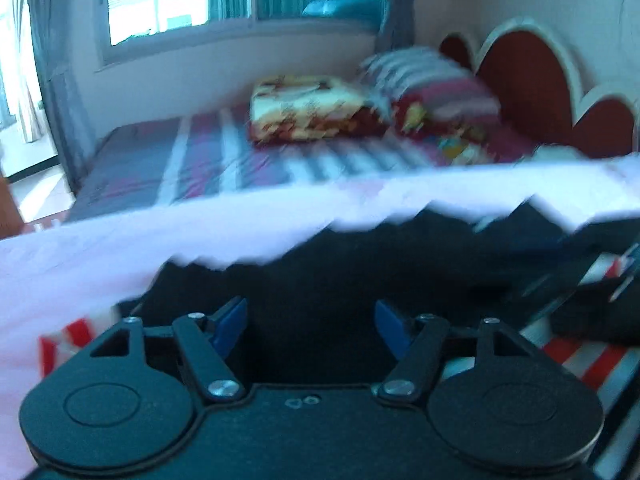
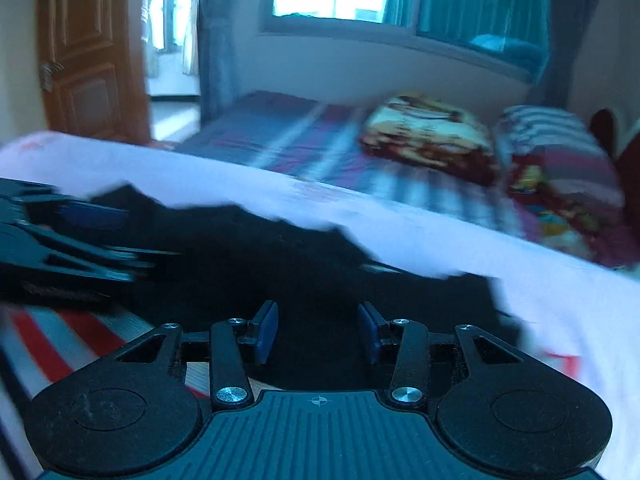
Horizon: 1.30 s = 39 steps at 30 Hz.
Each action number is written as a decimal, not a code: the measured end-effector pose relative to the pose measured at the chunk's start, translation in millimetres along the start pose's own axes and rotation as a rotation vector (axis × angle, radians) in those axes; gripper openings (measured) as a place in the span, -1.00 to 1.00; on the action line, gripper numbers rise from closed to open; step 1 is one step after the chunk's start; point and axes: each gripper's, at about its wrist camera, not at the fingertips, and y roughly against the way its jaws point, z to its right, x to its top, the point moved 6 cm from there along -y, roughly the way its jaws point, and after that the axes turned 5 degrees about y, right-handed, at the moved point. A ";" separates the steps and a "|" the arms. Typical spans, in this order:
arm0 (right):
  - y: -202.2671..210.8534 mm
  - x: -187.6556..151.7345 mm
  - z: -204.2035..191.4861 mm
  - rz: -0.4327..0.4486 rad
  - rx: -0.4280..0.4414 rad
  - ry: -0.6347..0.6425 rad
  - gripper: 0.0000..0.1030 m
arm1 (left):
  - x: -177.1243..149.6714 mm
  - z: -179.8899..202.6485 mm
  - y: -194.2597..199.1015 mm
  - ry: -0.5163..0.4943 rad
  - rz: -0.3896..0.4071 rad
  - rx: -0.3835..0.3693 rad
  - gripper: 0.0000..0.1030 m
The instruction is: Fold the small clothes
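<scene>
Both frames are smeared with motion, so edges are soft. On the left, the left gripper (image 1: pixel 310 326) hangs over a dark garment (image 1: pixel 320 280), its jaws spread wide with nothing between the blue pads (image 1: pixel 230 324). That dark cloth lies on a red-and-white striped surface (image 1: pixel 580 356), with a pale pink cloth (image 1: pixel 240 220) draped along its far edge and running off to both sides. Moving right, the right gripper (image 2: pixel 318 334) sits low over the same dark garment (image 2: pixel 280 264), jaws apart and empty too; whether its tips touch the fabric I can't tell. From its camera the left gripper (image 2: pixel 96 216) shows at the left edge, above the cloth's left end, with the stripes (image 2: pixel 60 340) beneath and the pink cloth (image 2: pixel 440 236) behind. Farther back is the bed (image 2: pixel 280 128), a folded patterned blanket (image 2: pixel 428 132) on it, striped pillows (image 2: pixel 560 152) to its right.
</scene>
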 end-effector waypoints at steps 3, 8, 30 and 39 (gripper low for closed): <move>10.2 -25.7 55.7 -0.044 -0.067 -0.109 -0.18 | -12.9 -49.4 13.3 0.025 0.017 0.022 0.31; 37.1 -22.5 63.4 -0.011 -0.098 -0.091 -0.17 | -9.8 -53.3 30.6 0.044 0.011 0.044 0.21; 120.8 -73.5 23.6 -0.001 -0.016 -0.087 -0.17 | -76.0 -43.6 123.0 0.136 0.008 0.075 0.38; 123.6 -68.4 -79.5 -0.051 0.069 -0.043 -0.17 | -103.4 52.8 131.5 0.029 -0.043 0.046 0.49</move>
